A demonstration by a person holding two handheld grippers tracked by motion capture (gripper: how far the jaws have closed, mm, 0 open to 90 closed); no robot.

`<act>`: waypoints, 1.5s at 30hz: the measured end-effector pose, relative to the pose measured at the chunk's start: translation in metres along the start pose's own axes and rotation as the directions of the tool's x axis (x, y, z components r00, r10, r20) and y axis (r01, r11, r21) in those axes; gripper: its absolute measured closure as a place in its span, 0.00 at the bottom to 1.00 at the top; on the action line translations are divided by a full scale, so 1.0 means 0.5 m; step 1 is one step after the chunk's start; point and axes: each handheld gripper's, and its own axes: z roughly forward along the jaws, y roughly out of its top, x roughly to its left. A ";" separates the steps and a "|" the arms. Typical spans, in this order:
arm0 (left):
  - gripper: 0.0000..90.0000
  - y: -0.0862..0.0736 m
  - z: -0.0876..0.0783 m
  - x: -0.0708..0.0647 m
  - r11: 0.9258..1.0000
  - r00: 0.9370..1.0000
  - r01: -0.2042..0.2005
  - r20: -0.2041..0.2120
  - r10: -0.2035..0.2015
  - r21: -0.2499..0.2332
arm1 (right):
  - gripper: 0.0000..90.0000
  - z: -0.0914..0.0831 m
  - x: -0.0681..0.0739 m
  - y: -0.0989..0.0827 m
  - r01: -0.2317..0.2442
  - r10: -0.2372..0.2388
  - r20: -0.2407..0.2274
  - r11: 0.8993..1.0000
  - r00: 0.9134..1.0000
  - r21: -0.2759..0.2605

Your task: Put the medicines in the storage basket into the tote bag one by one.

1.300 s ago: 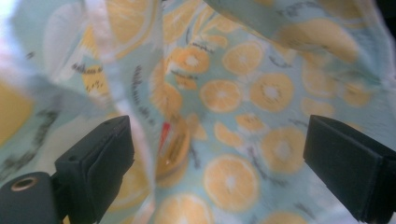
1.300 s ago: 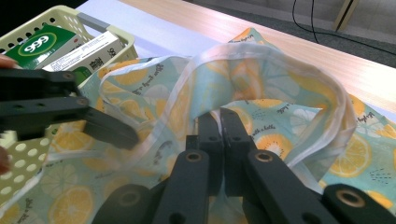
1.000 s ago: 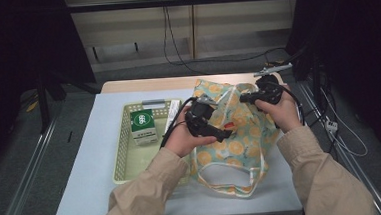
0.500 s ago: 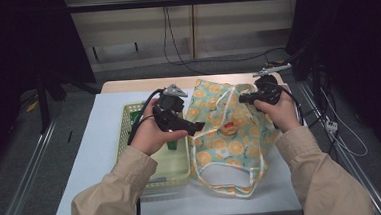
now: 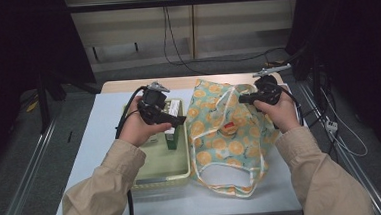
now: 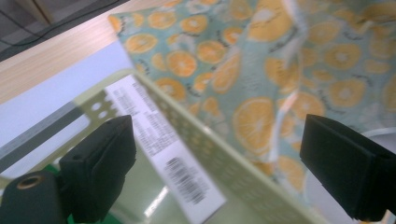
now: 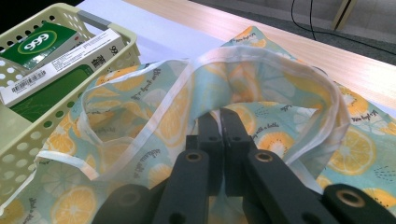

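Over the basket [image 5: 157,170], at nine o'clock of the bag [image 5: 228,135], the left gripper [image 5: 171,119] hangs with jaws spread above the green box [image 5: 172,133]. At the bag's one o'clock rim, the right gripper [image 7: 218,133] pinches the cloth. A risk, I judge: the wide jaws may catch the basket wall, or the thin fabric may slip free.

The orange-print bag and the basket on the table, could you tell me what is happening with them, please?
A person works with a gripper in each hand. The right gripper is shut on the rim of the orange-print bag, holding its mouth up. The left gripper is open and empty, over the pale green basket beside the bag, near the green and white box that lies inside it. The box is not gripped yet.
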 end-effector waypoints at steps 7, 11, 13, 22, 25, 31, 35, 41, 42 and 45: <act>0.12 -0.026 -0.008 0.054 0.999 0.997 0.047 -0.055 -0.048 -0.025 | 1.00 0.005 0.002 -0.002 -0.001 0.001 -0.003 1.000 1.000 0.001; 0.12 -0.042 -0.005 0.079 0.997 0.995 0.072 -0.068 -0.072 -0.002 | 1.00 0.006 0.000 -0.004 -0.002 0.002 -0.004 1.000 1.000 0.003; 0.11 -0.049 -0.005 0.090 0.997 0.993 0.072 -0.090 -0.071 0.004 | 1.00 0.005 -0.002 -0.004 -0.005 0.005 -0.003 1.000 1.000 0.000; 0.11 -0.082 0.004 0.123 0.991 0.981 0.132 -0.152 -0.124 0.039 | 1.00 0.003 -0.004 -0.004 -0.005 0.005 -0.002 1.000 1.000 -0.003; 0.11 -0.095 0.008 0.136 0.987 0.974 0.147 -0.182 -0.134 0.061 | 1.00 0.001 -0.003 -0.003 -0.004 0.004 -0.003 1.000 1.000 -0.005; 0.10 -0.106 0.026 0.140 0.980 0.965 0.179 -0.209 -0.158 0.083 | 1.00 0.001 -0.005 -0.004 -0.005 0.005 -0.002 1.000 1.000 -0.004; 0.09 -0.113 0.043 0.138 0.977 0.960 0.191 -0.228 -0.165 0.096 | 1.00 0.002 -0.006 -0.004 -0.008 0.008 -0.003 1.000 1.000 -0.004; 0.07 -0.111 0.047 0.134 0.977 0.952 0.193 -0.258 -0.164 0.090 | 1.00 0.002 -0.009 -0.003 -0.010 0.010 -0.001 1.000 1.000 -0.006; 0.07 -0.111 0.045 0.135 0.977 0.951 0.196 -0.258 -0.168 0.088 | 1.00 0.002 -0.009 -0.003 -0.011 0.011 -0.002 1.000 1.000 -0.008; 0.07 -0.114 0.044 0.139 0.974 0.946 0.212 -0.266 -0.183 0.083 | 1.00 0.001 -0.010 -0.003 -0.013 0.013 -0.004 1.000 1.000 -0.008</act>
